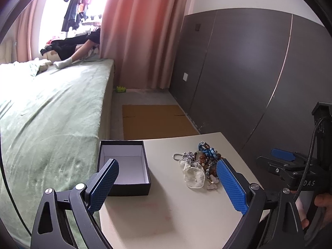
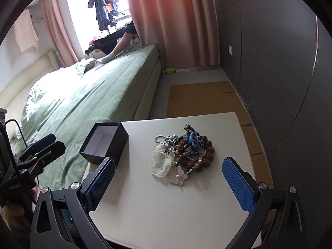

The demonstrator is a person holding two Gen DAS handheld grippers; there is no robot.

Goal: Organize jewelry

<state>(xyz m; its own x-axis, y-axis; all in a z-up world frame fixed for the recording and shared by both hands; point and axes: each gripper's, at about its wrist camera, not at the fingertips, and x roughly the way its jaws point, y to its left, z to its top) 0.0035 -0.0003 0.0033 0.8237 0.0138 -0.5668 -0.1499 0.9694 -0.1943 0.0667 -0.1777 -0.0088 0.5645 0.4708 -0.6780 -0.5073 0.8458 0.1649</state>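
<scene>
A pile of jewelry (image 1: 200, 161) lies on the small white table (image 1: 170, 207): a blue knotted bracelet, brown bead bracelets, a silver bead chain, a clear plastic bag and a white butterfly pendant (image 2: 179, 177). The pile (image 2: 184, 151) also shows in the right wrist view. An open black box (image 1: 124, 166) with a white, empty inside stands at the table's left edge; it also shows in the right wrist view (image 2: 104, 143). My left gripper (image 1: 167, 171) is open above the table, between box and pile. My right gripper (image 2: 169, 172) is open, just short of the pile.
A bed with a green sheet (image 1: 47, 114) runs along the left of the table; a person's leg in a white sock (image 1: 64, 63) rests at its far end. Flat cardboard (image 1: 153, 120) lies on the floor beyond the table. A dark panelled wall (image 1: 249, 72) stands on the right.
</scene>
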